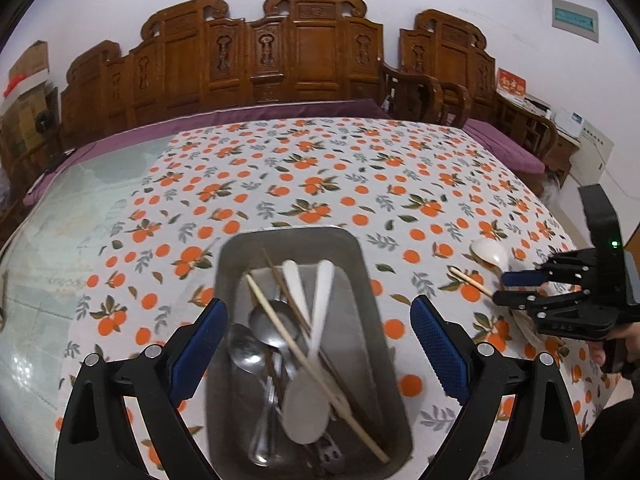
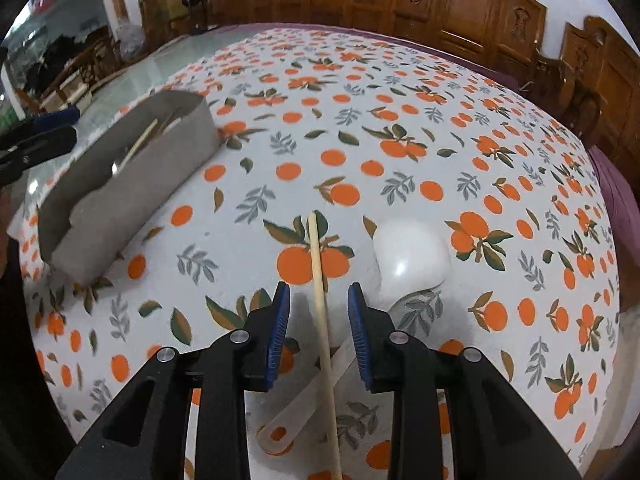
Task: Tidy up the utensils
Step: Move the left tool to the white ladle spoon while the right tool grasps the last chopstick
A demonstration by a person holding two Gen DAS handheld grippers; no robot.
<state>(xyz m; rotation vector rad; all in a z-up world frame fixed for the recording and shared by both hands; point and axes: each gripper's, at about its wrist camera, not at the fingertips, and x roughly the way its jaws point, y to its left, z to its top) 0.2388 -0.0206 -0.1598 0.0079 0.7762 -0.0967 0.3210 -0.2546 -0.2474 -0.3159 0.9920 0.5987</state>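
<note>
A grey metal tray point(image 1: 362, 276) sits on the orange-print tablecloth; it holds metal spoons point(image 1: 260, 344), white spoons point(image 1: 316, 312) and chopsticks point(image 1: 304, 356). My left gripper point(image 1: 318, 344) is open and hovers over the tray. My right gripper point(image 2: 318, 328) is open, its fingers on either side of a pale wooden chopstick point(image 2: 318, 264) that lies on the cloth across the handle of a white spoon point(image 2: 412, 256). The tray also shows in the right wrist view point(image 2: 132, 184). The right gripper point(image 1: 504, 286) shows at the right in the left wrist view, by the chopstick point(image 1: 470, 280) and white spoon point(image 1: 490, 252).
Carved wooden chairs point(image 1: 304, 48) with purple cushions stand along the far side of the table. The tablecloth point(image 2: 360, 120) covers most of the glass tabletop point(image 1: 60, 260). The left gripper's fingers point(image 2: 40, 136) show at the left edge of the right wrist view.
</note>
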